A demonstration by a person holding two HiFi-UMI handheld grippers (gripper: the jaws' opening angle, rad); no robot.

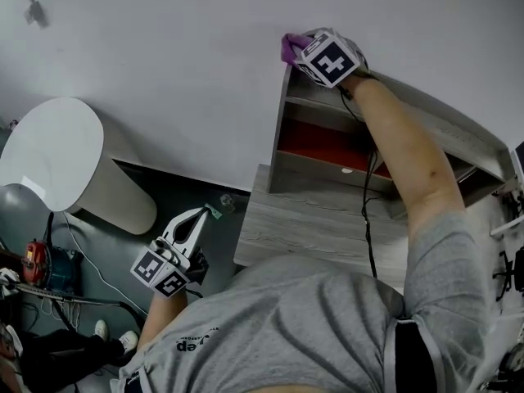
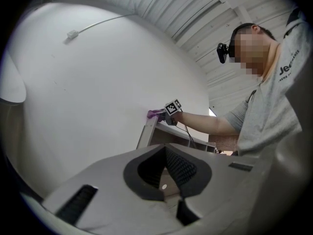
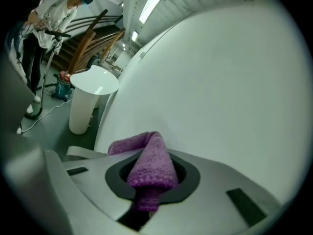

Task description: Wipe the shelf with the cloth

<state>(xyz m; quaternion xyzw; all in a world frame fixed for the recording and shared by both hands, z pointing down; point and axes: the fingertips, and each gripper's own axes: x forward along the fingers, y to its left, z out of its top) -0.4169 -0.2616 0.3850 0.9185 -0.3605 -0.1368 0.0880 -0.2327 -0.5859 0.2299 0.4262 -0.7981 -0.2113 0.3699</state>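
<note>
We see the white wall (image 1: 180, 72), then the grey shelf (image 1: 279, 129) against it. Right hand-held gripper (image 3: 146, 190) is clamped on the purple cloth (image 3: 151, 163) at the shelf's top left corner. Left hand-held gripper (image 1: 201, 215) hangs low beside the surface (image 1: 311, 219), jaws together, empty.

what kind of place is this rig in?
Probably a workshop or industrial hall: corrugated ceiling, strip light, loose cables on the grey floor beside a wooden shelf unit.

The shelf (image 1: 283, 129) stands on the tabletop (image 1: 295, 219), against the wall (image 1: 188, 64). The right tongs (image 1: 301, 49) press the cloth (image 1: 291, 46) on the shelf's top left corner. The left tongs (image 1: 201, 218) hang left of the tabletop.
</note>
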